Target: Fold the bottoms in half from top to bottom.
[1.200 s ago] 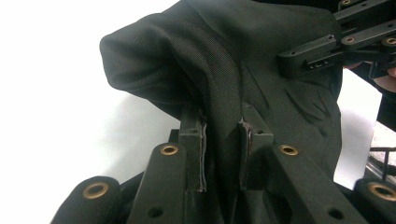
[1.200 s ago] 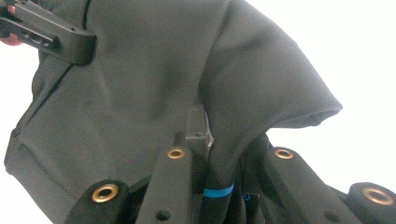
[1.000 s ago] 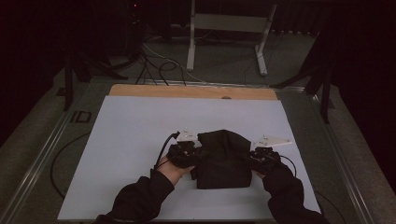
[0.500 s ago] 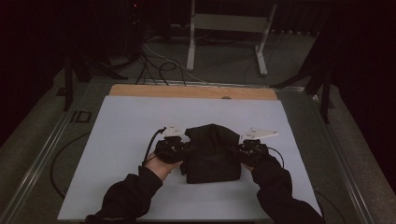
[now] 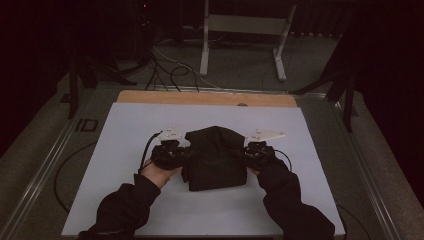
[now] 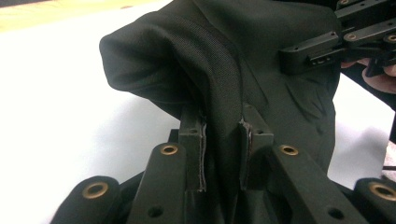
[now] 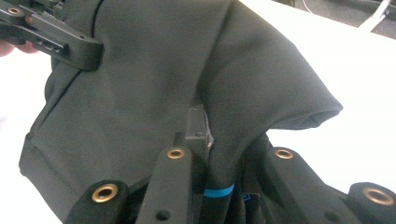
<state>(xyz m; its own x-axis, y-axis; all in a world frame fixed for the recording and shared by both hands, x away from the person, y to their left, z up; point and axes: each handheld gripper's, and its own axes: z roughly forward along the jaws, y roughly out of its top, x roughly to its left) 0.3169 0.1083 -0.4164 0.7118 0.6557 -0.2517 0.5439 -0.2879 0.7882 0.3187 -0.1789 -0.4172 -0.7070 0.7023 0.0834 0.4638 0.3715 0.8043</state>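
A folded black garment (image 5: 215,157) lies on the white table top (image 5: 125,130), held between both hands. My left gripper (image 5: 184,154) grips its left edge and my right gripper (image 5: 246,152) its right edge. In the left gripper view a thick fold of the black garment (image 6: 224,88) is clamped between the two pads (image 6: 198,149), with the other gripper's jaw pressed on the cloth at the upper right. In the right gripper view the black garment (image 7: 149,79) is pinched between the jaws, draping over one of them, and a blue band shows on a finger (image 7: 218,191).
A wooden strip (image 5: 205,98) runs along the table's far edge. Beyond it stands a metal frame stand (image 5: 245,30) with cables (image 5: 165,65) on the floor. Metal rails (image 5: 45,165) border the table at left and right.
Both hands have carried the garment to the left and slightly away from the person across the table. Both grips have stayed closed on the cloth.
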